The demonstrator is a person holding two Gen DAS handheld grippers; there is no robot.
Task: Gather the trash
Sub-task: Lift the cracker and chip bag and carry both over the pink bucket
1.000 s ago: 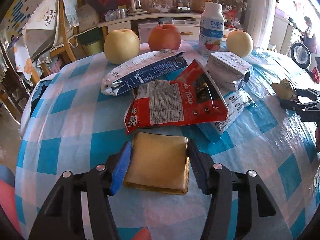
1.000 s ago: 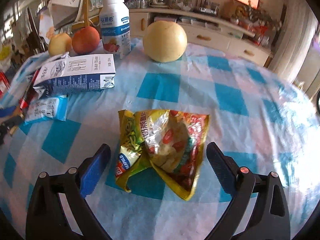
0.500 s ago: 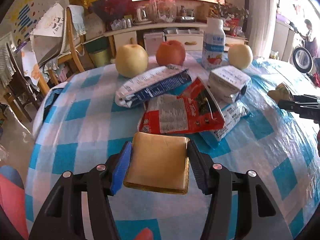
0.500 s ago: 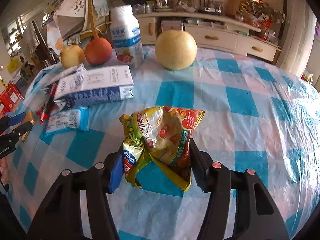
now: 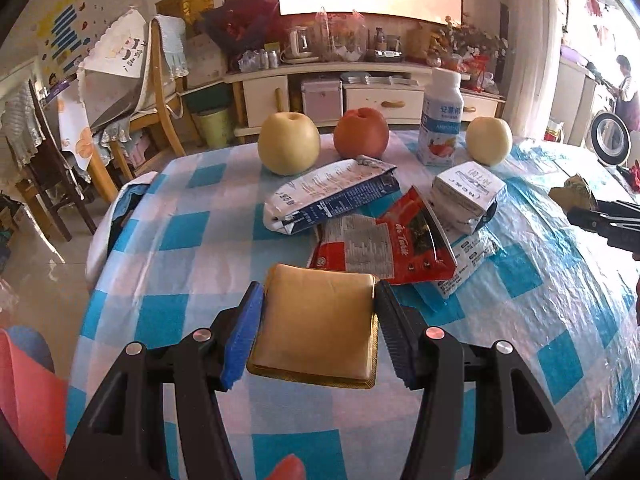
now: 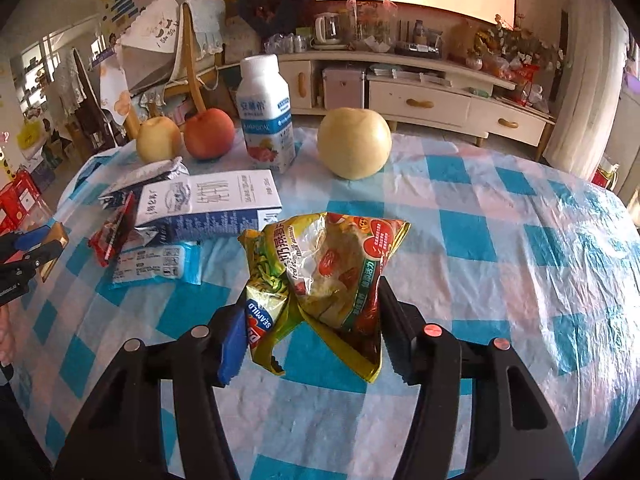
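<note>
My left gripper (image 5: 318, 322) is shut on a flat tan square packet (image 5: 316, 320), held a little above the blue-and-white checked tablecloth (image 5: 176, 236). My right gripper (image 6: 310, 330) is shut on a crumpled yellow-green snack bag (image 6: 324, 276), lifted off the cloth. More trash lies on the table: a red wrapper (image 5: 384, 244), a flattened blue-white milk carton (image 5: 328, 196), a squashed white carton (image 5: 468, 196) and a light-blue wrapper (image 6: 158, 264). The right gripper with its bag shows at the left wrist view's right edge (image 5: 600, 216).
Two yellow pears (image 5: 289, 143) (image 5: 489, 140), a red apple (image 5: 361, 133) and an upright white yogurt bottle (image 5: 440, 118) stand at the table's far side. Wooden chairs (image 5: 160, 92) and a green bin (image 5: 214, 124) are beyond the far-left edge, a low cabinet (image 6: 420, 100) behind.
The right gripper closed on the snack bag and lifted it off the cloth. The left gripper rose with the tan packet still in its hold; the table now looks farther below.
</note>
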